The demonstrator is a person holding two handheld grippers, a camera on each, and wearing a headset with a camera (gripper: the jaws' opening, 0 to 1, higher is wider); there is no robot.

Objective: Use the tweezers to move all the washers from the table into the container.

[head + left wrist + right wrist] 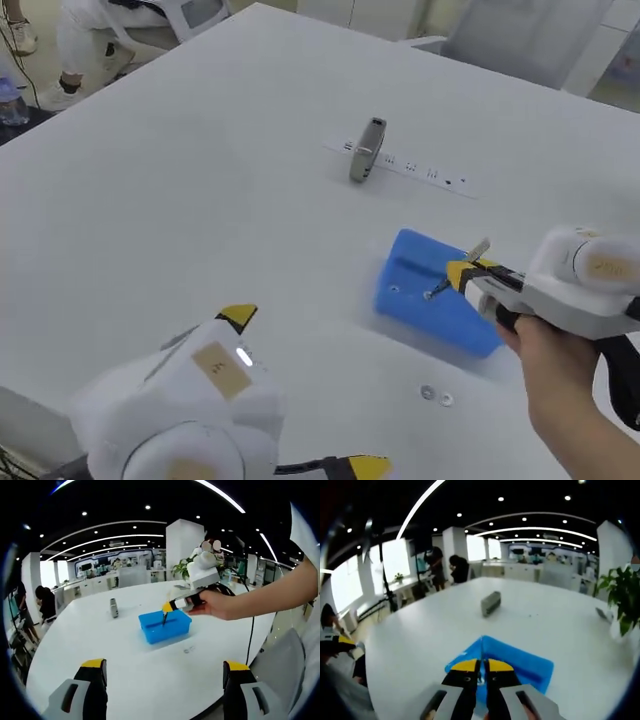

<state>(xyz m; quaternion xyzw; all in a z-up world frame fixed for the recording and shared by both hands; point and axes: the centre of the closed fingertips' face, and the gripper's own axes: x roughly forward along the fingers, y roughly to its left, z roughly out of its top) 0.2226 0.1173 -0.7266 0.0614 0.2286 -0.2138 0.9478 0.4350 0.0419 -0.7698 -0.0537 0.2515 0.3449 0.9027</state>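
Surface: white table [200,200], lots of bare top left open on its left side; near edge seen at the head view's bottom left, far edge along the top.
Washers: two washers [428,392] are spotted on the table, just beside each other, near the container on the person's side.
Container: blue container [440,325] is parked well in from every table edge.
Tweezers: tweezers [447,282] are angled down, tips over the container's inside; whether anything is pinched can't be told, way too small.
Right gripper: right gripper [479,666] jaws are squeezed together on the tweezers; it's held by a hand [545,365].
Left gripper: left gripper [163,672] jaws are spread wide, held low by the near edge, well apart from the container.
Beyond: grey block [367,150] is stood by a socket strip [415,168], well past the container.
Writing: tan sticker [217,364] is seen on the left gripper, marks too blurred to be read.
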